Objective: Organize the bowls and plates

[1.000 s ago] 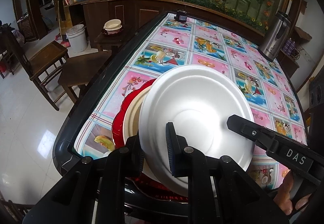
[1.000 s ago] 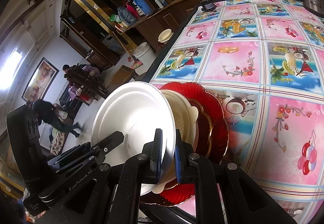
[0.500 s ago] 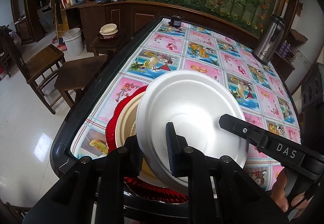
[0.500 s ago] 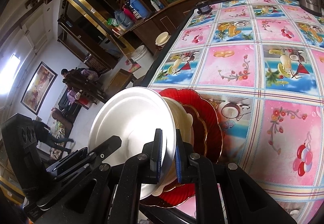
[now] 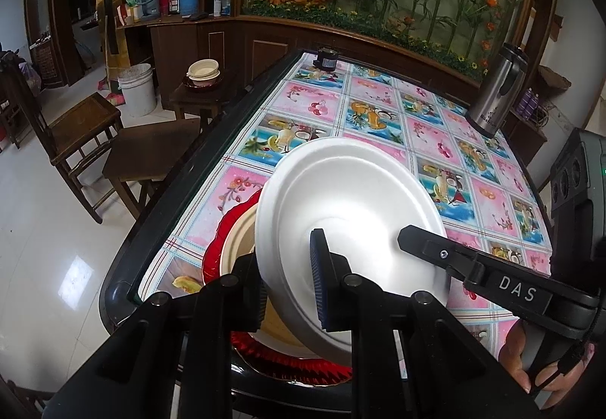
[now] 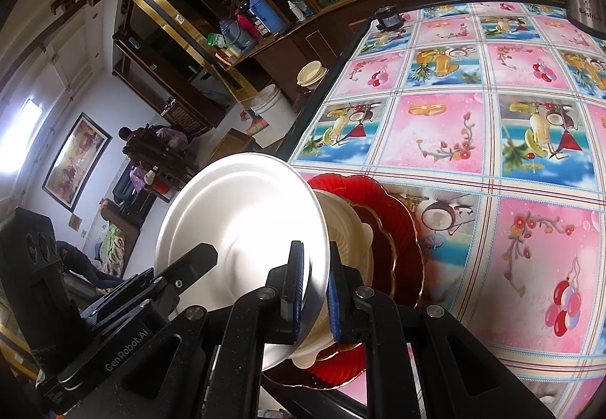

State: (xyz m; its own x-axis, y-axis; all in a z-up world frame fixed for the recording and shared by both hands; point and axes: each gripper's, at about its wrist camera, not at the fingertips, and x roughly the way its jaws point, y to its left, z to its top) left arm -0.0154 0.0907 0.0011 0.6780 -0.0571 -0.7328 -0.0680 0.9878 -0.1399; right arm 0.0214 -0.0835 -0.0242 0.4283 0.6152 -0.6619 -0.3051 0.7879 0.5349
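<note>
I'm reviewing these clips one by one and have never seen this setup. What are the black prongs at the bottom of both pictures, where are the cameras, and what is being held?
No robot here: a person carries a two-finger hand-held gripper in each hand, each with a fisheye camera looking along its fingers. The left hand-held gripper and the right hand-held gripper are both shut on the rim of one tilted white plate. Behind it a cream bowl sits on a red plate, on a table with a fruit-patterned cloth. A steel flask stands at the far edge.

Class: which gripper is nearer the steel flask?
Right. The right gripper clamps the white plate on the rim towards the steel flask; the left gripper clamps the far rim.
</note>
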